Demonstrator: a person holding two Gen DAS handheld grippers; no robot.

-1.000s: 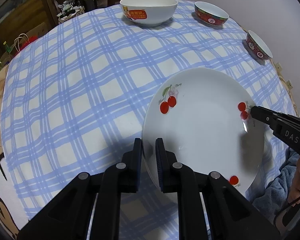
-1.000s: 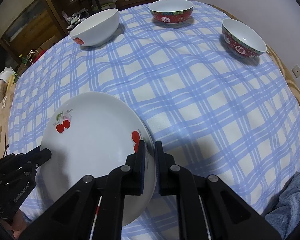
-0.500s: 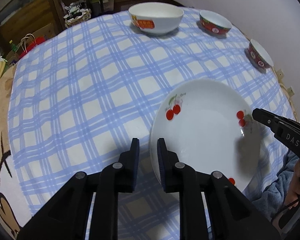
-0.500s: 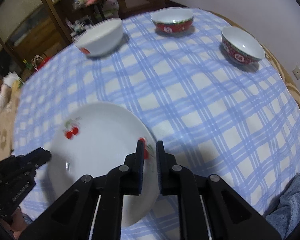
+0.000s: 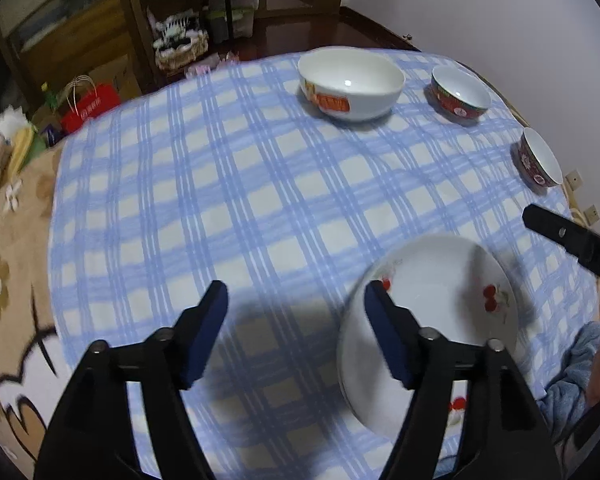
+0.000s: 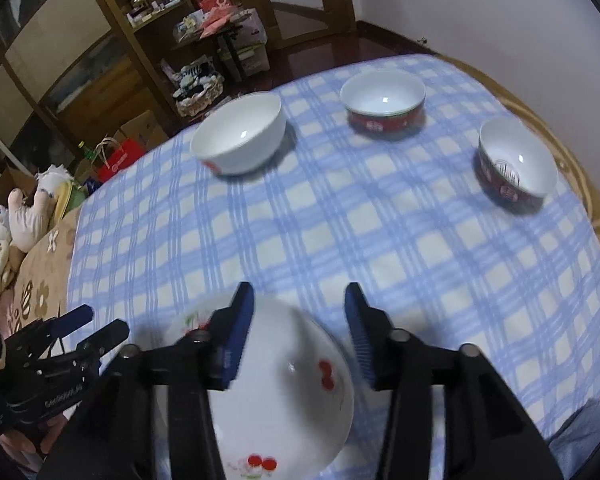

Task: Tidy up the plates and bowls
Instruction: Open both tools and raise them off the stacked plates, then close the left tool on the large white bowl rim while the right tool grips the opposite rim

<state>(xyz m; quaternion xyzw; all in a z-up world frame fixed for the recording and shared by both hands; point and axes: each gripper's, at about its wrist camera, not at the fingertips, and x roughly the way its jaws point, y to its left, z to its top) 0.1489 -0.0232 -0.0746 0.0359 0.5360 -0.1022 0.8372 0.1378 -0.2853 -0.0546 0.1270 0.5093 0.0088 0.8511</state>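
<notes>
- On my left wrist feed, the left gripper (image 5: 296,300) has its jaws spread wide, nothing between them; the right-hand finger overlaps the plate's left rim in the picture, and I cannot tell if it touches.
- On my right wrist feed, the right gripper (image 6: 300,308) is likewise spread wide and holds nothing, hanging above the plate with its left finger over the dish and its right finger past the rim at about 2 o'clock.
- The cherry plate (image 5: 440,320) is white and round with a shallow well, glossy, and printed with small red cherry clusters on green stems spaced around its border; the motion blur softens the prints.
- It lies on the checked tablecloth (image 5: 240,200), blue and white, at the near edge of the table, toward 5 o'clock on the left feed and 6 o'clock on the right.
- At the far side stand three bowls, well apart from the plate: a large white bowl (image 5: 351,82) with a red-orange label at 12 o'clock, a red bowl (image 5: 460,94) at 1 o'clock, and a second red bowl (image 5: 538,158) at 2 o'clock, both white inside.
</notes>
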